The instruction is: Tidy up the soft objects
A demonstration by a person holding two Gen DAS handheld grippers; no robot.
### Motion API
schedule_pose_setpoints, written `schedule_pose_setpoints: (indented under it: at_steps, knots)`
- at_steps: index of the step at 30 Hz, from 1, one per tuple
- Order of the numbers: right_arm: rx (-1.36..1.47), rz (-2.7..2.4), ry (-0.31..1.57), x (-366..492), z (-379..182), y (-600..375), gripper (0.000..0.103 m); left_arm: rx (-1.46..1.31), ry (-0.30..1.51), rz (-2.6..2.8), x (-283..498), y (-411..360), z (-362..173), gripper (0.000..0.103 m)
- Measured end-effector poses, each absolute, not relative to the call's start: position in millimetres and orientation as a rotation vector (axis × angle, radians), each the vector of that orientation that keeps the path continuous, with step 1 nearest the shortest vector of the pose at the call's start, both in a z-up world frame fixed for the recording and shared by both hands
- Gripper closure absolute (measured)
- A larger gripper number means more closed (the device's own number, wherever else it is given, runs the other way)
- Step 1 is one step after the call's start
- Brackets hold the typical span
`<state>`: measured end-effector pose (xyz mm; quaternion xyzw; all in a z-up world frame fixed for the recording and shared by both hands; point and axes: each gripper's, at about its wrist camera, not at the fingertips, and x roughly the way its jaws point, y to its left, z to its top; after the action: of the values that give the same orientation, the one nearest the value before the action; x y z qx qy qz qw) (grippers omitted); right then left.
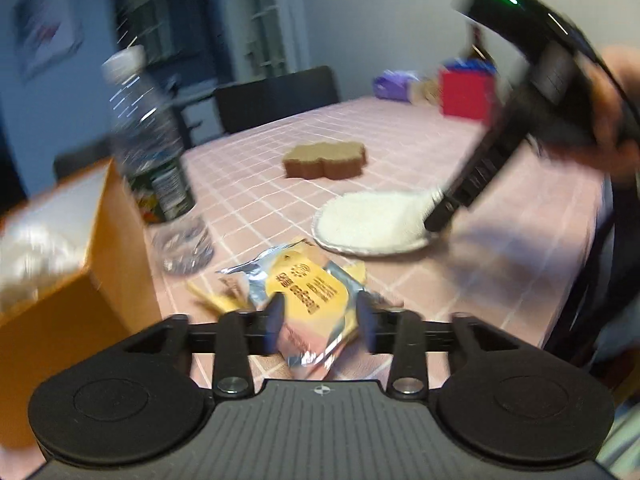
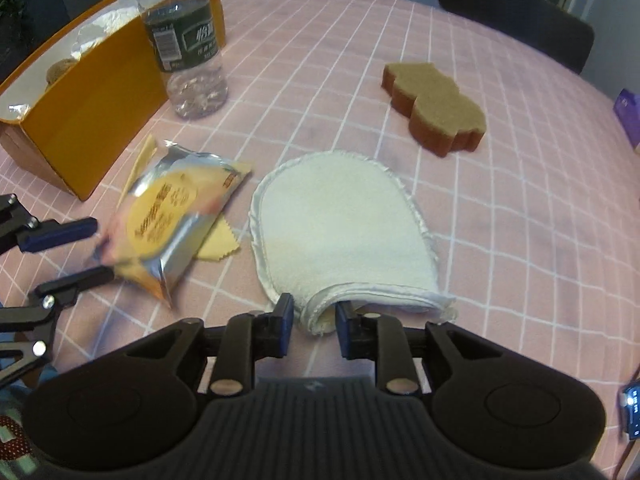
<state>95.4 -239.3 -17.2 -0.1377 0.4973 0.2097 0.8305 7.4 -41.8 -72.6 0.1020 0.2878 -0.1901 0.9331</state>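
With the left tongs (image 1: 320, 322) parted around the snack packet (image 1: 310, 300) and the right tongs (image 2: 314, 330) loosely straddling the white mitt (image 2: 340, 236) cuff on the table (image 2: 520, 220), either item may be dropped before the orange box (image 2: 92, 120) is reached.

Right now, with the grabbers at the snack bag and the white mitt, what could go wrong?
The water bottle stands upright right beside the orange box, so carrying the snack packet there could tip it.
The left gripper has the packet between open jaws without pressing, so it may slip out if lifted.
The right gripper straddles only the folded cuff of the white mitt; a shallow pinch could lose it.
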Motion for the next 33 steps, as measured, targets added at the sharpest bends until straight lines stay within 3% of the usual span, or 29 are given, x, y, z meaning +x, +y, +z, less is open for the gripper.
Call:
schedule_pose_setpoints:
  at_steps: [3, 9, 11, 14, 18, 22, 24, 33]
  knots:
    - [-0.31, 0.429, 0.999, 90.8, -7.7, -234.4, 0.065, 0.044, 0.639, -0.376, 19.5, -25.8, -64.7, 0.053]
    - [-0.371, 0.437, 0.907, 71.9, 6.0, -211.1, 0.057, -0.003, 0.729, -0.249, 42.7, -17.8, -72.7, 0.053]
    - [-0.316, 0.463, 0.901, 66.3, 10.9, -206.7, 0.057, -0.021, 0.74, -0.275, 40.1, -15.1, -76.4, 0.065]
    - [-0.216, 0.494, 0.908, 59.6, 9.9, -194.8, 0.055, -0.057, 0.748, -0.294, 34.8, -9.8, -80.6, 0.067]
    - [-0.084, 0.5, 0.903, 58.2, -2.4, -174.8, 0.034, 0.016, 0.748, -0.247, 30.7, -9.1, -84.4, 0.073]
    - [-0.032, 0.462, 0.905, 61.9, -21.2, -152.8, 0.031, 0.035, 0.743, -0.243, 28.2, -3.3, -87.9, 0.075]
    - [-0.043, 0.435, 0.918, 65.2, -33.2, -143.0, 0.024, 0.033, 0.741, -0.236, 27.3, 1.1, -89.7, 0.075]
    - [-0.078, 0.393, 0.908, 68.5, -53.2, -126.8, 0.029, 0.029, 0.736, -0.255, 25.7, 7.9, -91.5, 0.075]
